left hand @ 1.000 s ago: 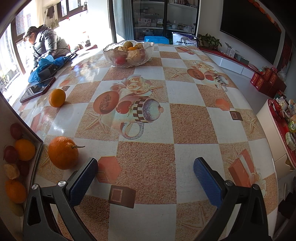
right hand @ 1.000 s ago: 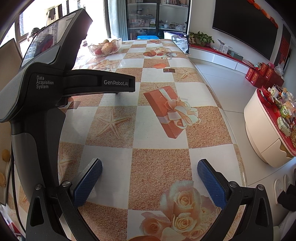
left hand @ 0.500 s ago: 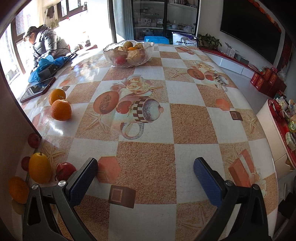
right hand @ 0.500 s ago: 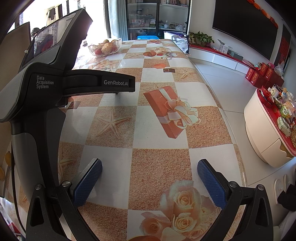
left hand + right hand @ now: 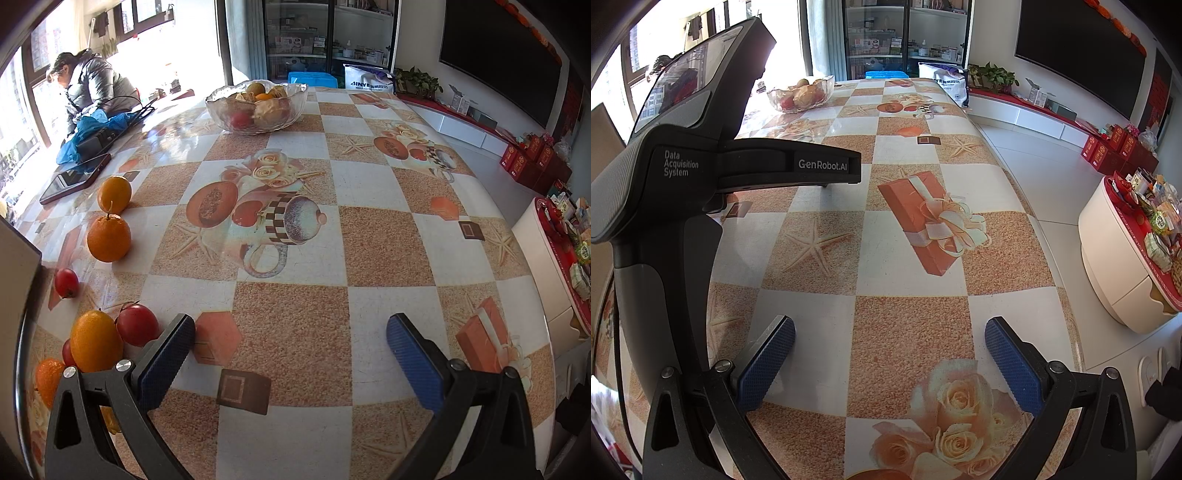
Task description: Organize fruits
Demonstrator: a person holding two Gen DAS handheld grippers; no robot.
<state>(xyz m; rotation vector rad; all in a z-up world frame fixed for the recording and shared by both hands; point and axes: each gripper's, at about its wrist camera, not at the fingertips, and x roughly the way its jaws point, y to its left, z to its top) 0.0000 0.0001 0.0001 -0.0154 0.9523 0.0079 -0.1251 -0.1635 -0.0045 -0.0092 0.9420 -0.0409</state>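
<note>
Orange and red fruits [image 5: 109,238] look whole, perhaps tomatoes; both claws spread, empty.

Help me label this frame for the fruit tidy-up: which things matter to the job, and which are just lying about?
Job:
oranges
red fruits
fruit bowl
left gripper, open
right gripper, open

Lying about:
tablet
blue bag
person at the window
</note>
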